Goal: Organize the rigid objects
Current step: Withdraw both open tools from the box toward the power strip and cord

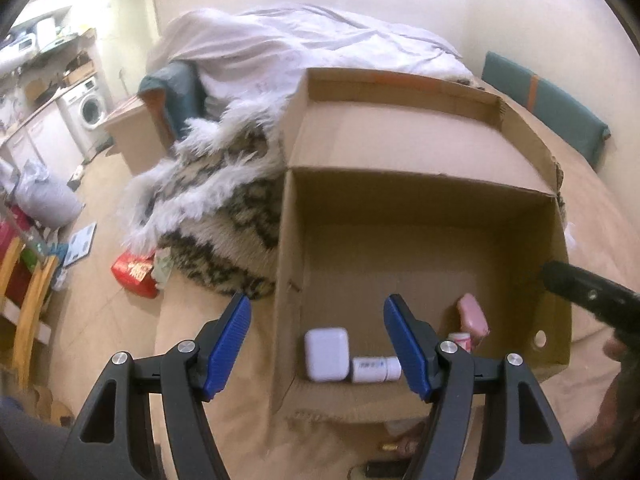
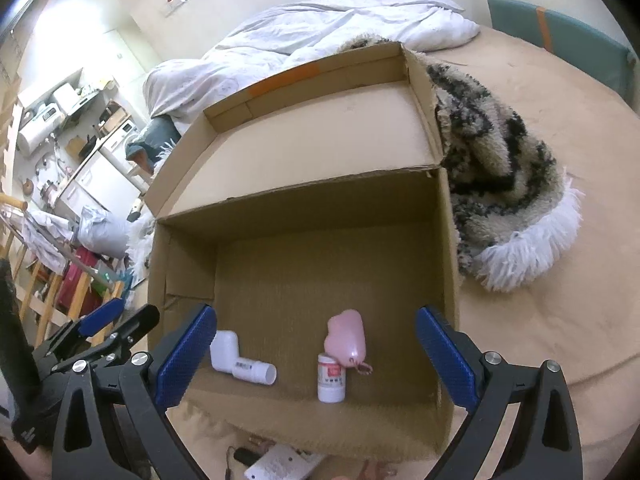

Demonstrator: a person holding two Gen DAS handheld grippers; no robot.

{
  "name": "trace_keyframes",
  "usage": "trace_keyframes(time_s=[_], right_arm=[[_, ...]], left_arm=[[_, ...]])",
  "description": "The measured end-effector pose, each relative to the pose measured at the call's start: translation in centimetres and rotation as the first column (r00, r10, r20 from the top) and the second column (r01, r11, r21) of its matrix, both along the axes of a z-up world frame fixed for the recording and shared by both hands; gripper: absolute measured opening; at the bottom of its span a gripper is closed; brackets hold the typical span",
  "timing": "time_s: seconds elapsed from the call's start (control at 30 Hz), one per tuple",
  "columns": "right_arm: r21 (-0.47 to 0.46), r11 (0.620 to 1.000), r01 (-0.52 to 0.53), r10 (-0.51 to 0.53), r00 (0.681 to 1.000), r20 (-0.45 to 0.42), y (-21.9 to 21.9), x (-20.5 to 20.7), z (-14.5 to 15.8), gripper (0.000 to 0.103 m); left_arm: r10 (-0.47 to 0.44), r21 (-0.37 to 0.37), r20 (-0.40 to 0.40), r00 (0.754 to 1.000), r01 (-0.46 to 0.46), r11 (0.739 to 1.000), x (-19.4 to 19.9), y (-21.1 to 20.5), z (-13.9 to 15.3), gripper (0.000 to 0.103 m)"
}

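A: How do the two tools stand?

B: The left gripper (image 1: 318,346) has its blue pads spread wide, with nothing between them. It sits at the bottom centre of the left wrist view, over the near left wall of the cardboard box (image 1: 286,280). The right gripper (image 2: 316,356) is spread wide too and holds nothing; it fills the bottom of the right wrist view, above the near edge of the box.

A: And the things inside the box?

B: All four lie on the box floor near the front wall. In the right wrist view, the white case (image 2: 225,350) is at lower left, just beside the right gripper's left pad. The white tube (image 2: 256,372) lies on its side touching the case; its long axis runs from the case toward the lower right, and its open-looking end points right. The small bottle (image 2: 331,378) stands upright, cap at the top, red label facing the camera. The pink pouch (image 2: 347,338) is just behind the bottle and seems to touch it; its long axis goes up the frame, and a small loop hangs at its lower end.

A: What is around the box?

B: It rests on a beige bed sheet (image 2: 560,300). A patterned fur blanket (image 2: 500,184) lies against its right wall, and a white duvet (image 2: 320,36) is behind, at the top of the frame.
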State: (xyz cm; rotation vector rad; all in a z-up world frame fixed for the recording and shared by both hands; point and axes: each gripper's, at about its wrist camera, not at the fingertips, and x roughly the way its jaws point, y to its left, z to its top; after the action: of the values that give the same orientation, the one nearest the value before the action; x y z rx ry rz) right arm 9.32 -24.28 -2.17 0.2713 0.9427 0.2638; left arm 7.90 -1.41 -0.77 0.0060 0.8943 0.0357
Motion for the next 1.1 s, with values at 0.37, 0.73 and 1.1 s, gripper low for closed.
trace_keyframes(time_s=[0.37,0.73,1.1], right_arm=[[0.045,0.997,0.061,-0.059,0.997,-0.046,-1.2,-4.1,-0.5,0.103],[0.003,0.999,0.053,-0.053,0.994,-0.097,-1.1,-6.5,-1.7,0.103],[0.002,0.997,0.076,-0.075,0.981,-0.177,-1.5,-6.9,-2.6,0.103]], left_arm=[[0.068,-0.021,-0.085,0.994,-0.07,0.997,-3.3,2.2,-1.7,0.066],[0.07,-0.073,-0.202,0.977,-0.086,0.994,-4.3,2.5,-3.8,0.066],[0.092,-0.085,-0.231,0.969,-0.115,0.99,-4.4,2.7,-4.8,0.066]])
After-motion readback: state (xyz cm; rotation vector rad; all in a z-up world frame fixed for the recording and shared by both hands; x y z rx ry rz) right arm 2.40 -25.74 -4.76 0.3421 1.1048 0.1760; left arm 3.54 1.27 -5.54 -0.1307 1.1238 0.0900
